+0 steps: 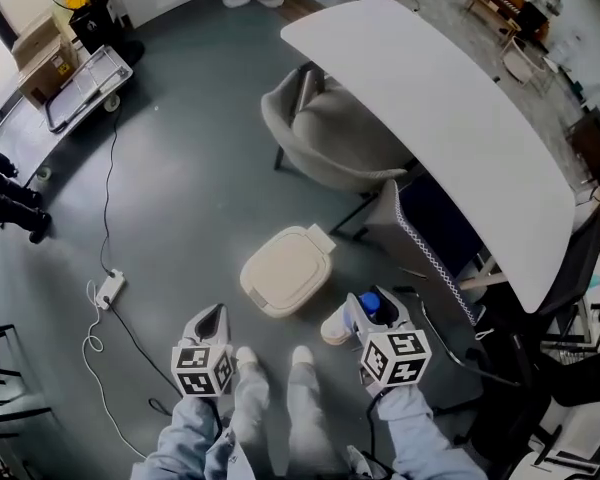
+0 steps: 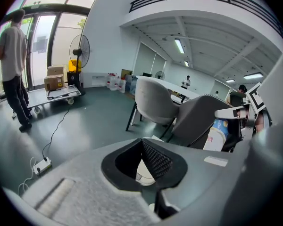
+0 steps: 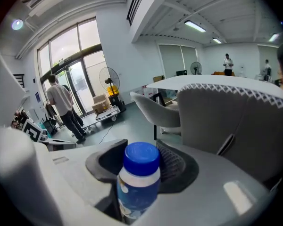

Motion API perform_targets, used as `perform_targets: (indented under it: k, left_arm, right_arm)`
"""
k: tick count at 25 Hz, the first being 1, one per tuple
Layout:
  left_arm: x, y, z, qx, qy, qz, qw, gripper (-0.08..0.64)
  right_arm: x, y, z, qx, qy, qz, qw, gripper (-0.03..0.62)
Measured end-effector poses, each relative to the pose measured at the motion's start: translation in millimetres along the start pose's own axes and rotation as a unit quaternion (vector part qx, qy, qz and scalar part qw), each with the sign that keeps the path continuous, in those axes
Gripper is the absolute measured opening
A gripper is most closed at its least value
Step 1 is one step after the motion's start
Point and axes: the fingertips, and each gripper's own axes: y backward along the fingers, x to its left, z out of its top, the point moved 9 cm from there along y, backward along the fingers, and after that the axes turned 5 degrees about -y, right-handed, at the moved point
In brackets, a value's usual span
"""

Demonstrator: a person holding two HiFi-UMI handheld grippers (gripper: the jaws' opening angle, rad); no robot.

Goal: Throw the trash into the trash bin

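A cream trash bin point(image 1: 288, 270) with its lid down stands on the grey floor in the head view. Through the left gripper's jaws a bit of the bin point(image 2: 142, 172) shows. My right gripper point(image 1: 365, 313) is shut on a white bottle with a blue cap point(image 3: 140, 182), just right of the bin. The bottle point(image 1: 338, 326) lies tilted, its base toward the bin. My left gripper point(image 1: 211, 320) hangs to the bin's lower left, jaws a little apart with nothing between them point(image 2: 144, 166). From the left gripper view, the bottle point(image 2: 216, 134) is at the right.
A grey chair point(image 1: 330, 133) and a darker chair point(image 1: 420, 228) stand under the white table point(image 1: 450, 118) behind the bin. A power strip point(image 1: 110, 288) with its cable lies at the left. A cart point(image 1: 80, 83) and a standing person point(image 2: 12, 69) are farther off. My shoes point(image 1: 248, 356) are near the grippers.
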Motion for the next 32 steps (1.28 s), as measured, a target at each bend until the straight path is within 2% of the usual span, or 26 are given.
perform_targets:
  k: [10, 16, 24, 32]
  left_arm:
    - [-6.7, -65.7, -114.9, 0.059, -0.006, -0.036, 0.9976, 0.009]
    - [1.1, -95.2, -156.8, 0.069, 0.002, -0.04, 0.9968, 0.009]
    - [9.5, -125.6, -176.0, 0.074, 0.0, -0.053, 0.9958, 0.009]
    - [14.2, -157.9, -175.9, 0.081, 0.022, -0.058, 0.9948, 0.009]
  right_arm:
    - [-38.4, -42.3, -114.9, 0.041, -0.069, -0.05, 0.996, 0.195]
    - [-49.8, -67.8, -165.1, 0.066, -0.085, -0.062, 0.992, 0.193]
    - [-52.8, -90.2, -183.5, 0.081, -0.075, -0.069, 0.992, 0.193]
    - [-60.7, -99.5, -179.2, 0.094, -0.068, -0.084, 0.99, 0.195]
